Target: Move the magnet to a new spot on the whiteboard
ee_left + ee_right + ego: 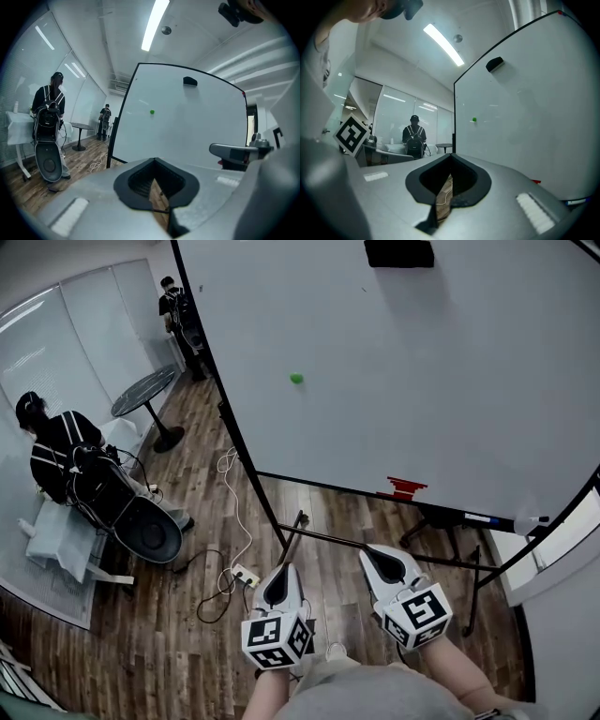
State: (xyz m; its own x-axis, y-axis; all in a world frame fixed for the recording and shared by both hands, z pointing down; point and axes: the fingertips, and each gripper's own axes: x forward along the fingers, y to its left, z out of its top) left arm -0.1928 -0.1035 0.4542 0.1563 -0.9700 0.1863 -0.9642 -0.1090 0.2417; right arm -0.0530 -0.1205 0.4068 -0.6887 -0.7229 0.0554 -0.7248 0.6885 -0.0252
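A small green magnet (296,378) sticks to the big whiteboard (450,381), left of its middle. It also shows as a green dot in the left gripper view (152,112) and the right gripper view (474,120). Both grippers hang low in front of the board's stand, well short of the magnet. My left gripper (282,577) has its jaws shut with nothing in them (159,190). My right gripper (380,563) is beside it, jaws together and empty too (443,192).
A black eraser (398,253) sits at the board's top, and a red item (405,487) and a marker (478,517) lie on its tray. The stand's bar (375,545) crosses just ahead. A cable and power strip (246,575), round table (145,390) and two people (56,451) are at left.
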